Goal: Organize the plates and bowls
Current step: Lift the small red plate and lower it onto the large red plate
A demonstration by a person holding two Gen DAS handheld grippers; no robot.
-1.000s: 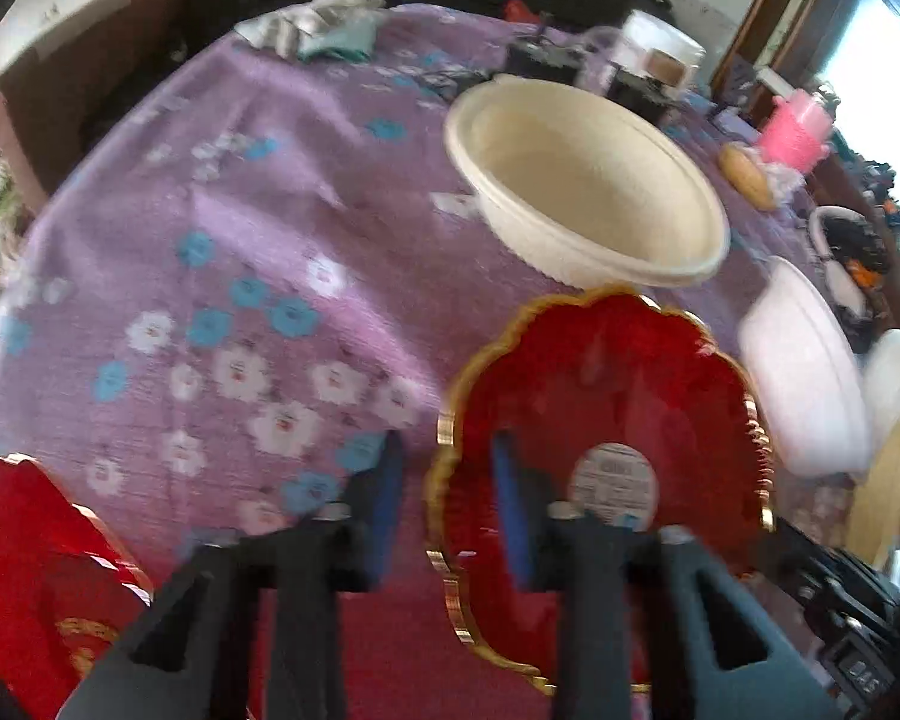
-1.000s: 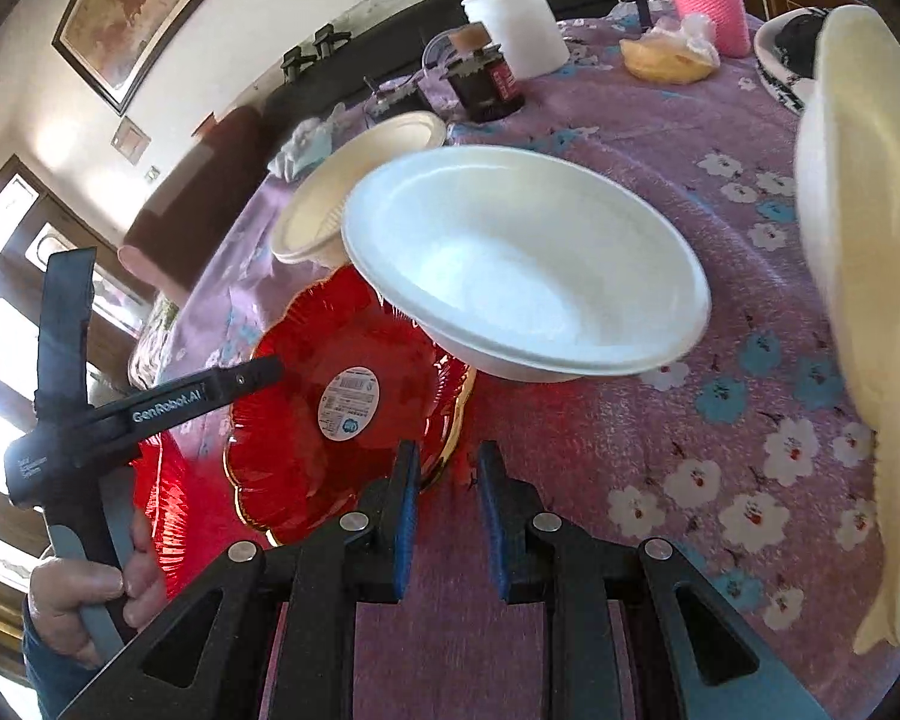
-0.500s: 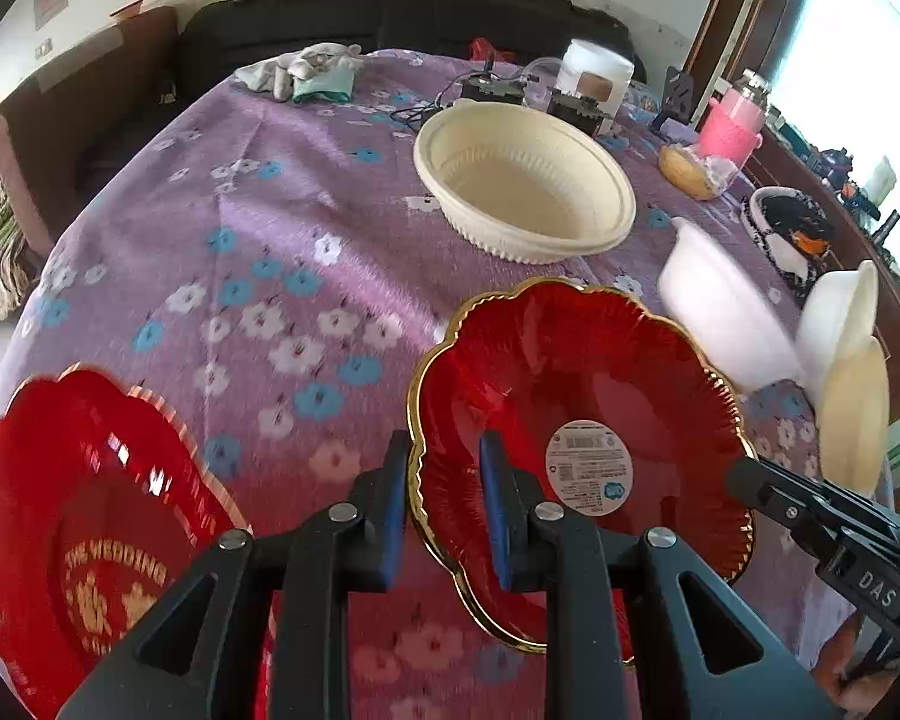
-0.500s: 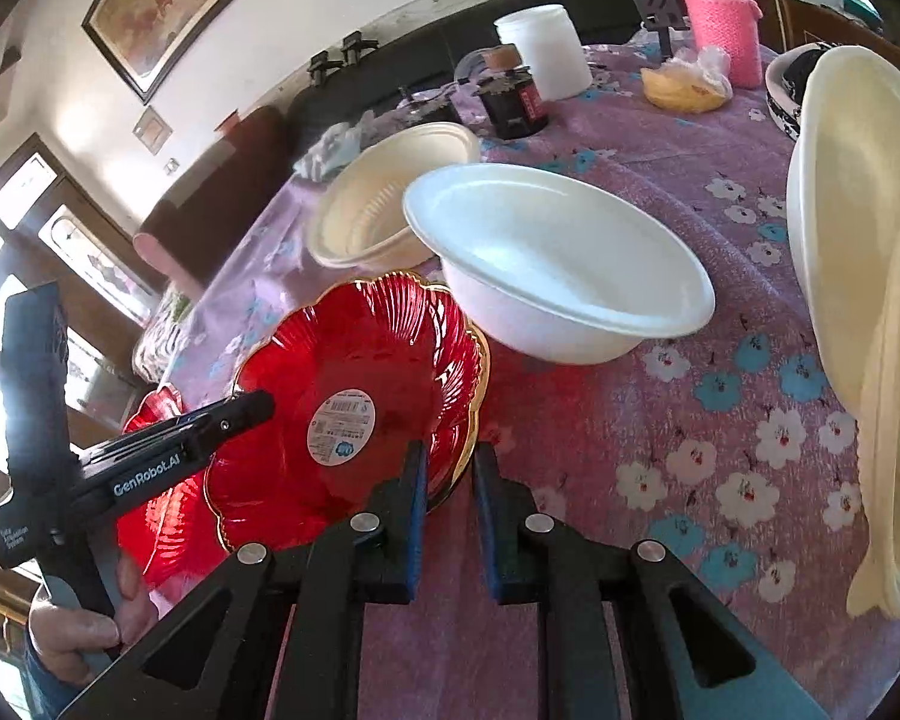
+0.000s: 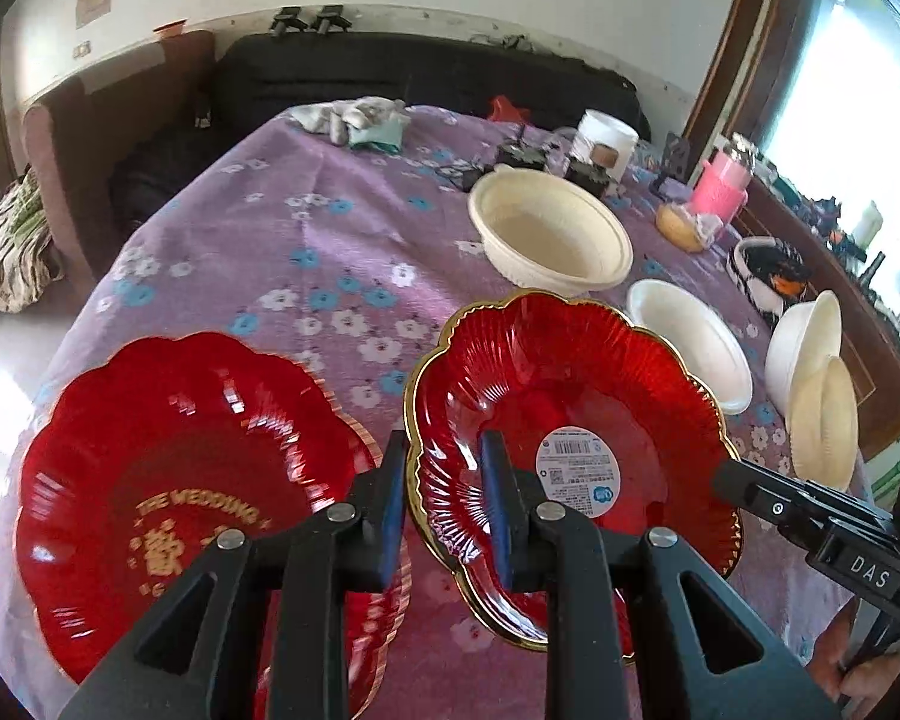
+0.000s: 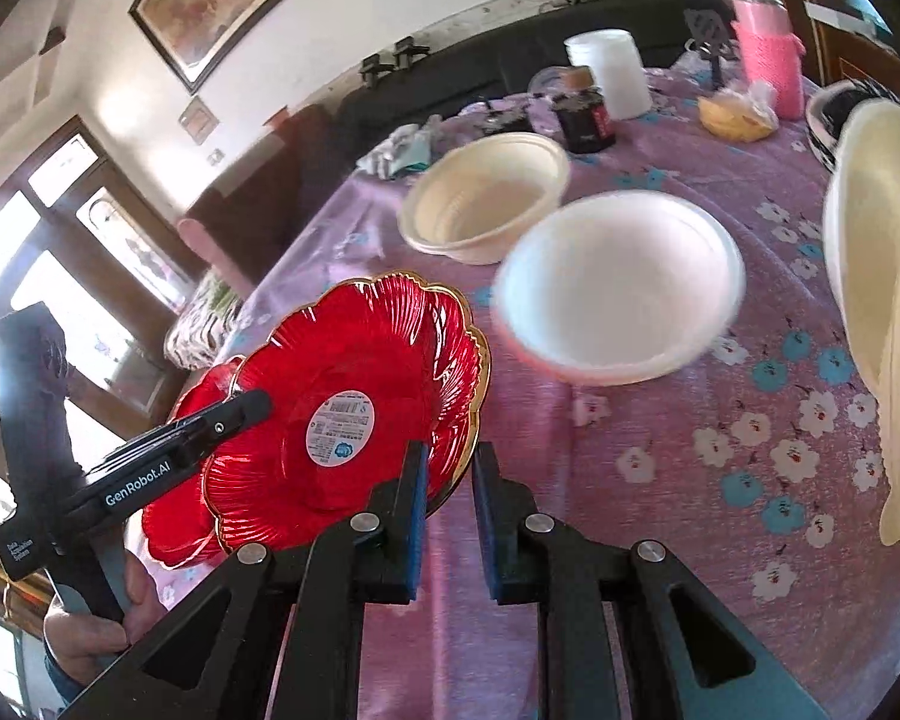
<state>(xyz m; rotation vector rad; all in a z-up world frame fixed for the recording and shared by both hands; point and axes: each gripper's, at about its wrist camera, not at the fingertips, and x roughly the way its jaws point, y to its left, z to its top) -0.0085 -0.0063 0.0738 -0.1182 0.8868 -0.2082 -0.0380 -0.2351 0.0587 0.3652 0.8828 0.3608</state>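
Observation:
A red plate with a gold rim and a round sticker (image 5: 576, 396) (image 6: 354, 396) hangs tilted above the purple flowered tablecloth (image 5: 306, 240). My left gripper (image 5: 444, 501) is shut on its near left rim. My right gripper (image 6: 450, 501) is shut on the opposite rim, and its tip shows in the left wrist view. A second red plate with gold lettering (image 5: 180, 510) lies on the table to the left, partly under the held one (image 6: 177, 516). Beyond stand a white bowl (image 5: 690, 342) (image 6: 618, 288) and a cream bowl (image 5: 552, 234) (image 6: 486, 198).
Cream bowls (image 5: 816, 384) (image 6: 882, 300) lean on their sides at the right table edge. At the far end are a white cup (image 6: 612, 72), a dark jar (image 6: 585, 117), a pink bottle (image 6: 771, 54), a bagged bun (image 6: 735, 111) and a crumpled cloth (image 5: 360, 120). A dark sofa stands behind.
The right jaws closed on the plate's rim. Both grippers then rose and drew back with the stickered plate, and the lettered plate came fully into the left wrist view.

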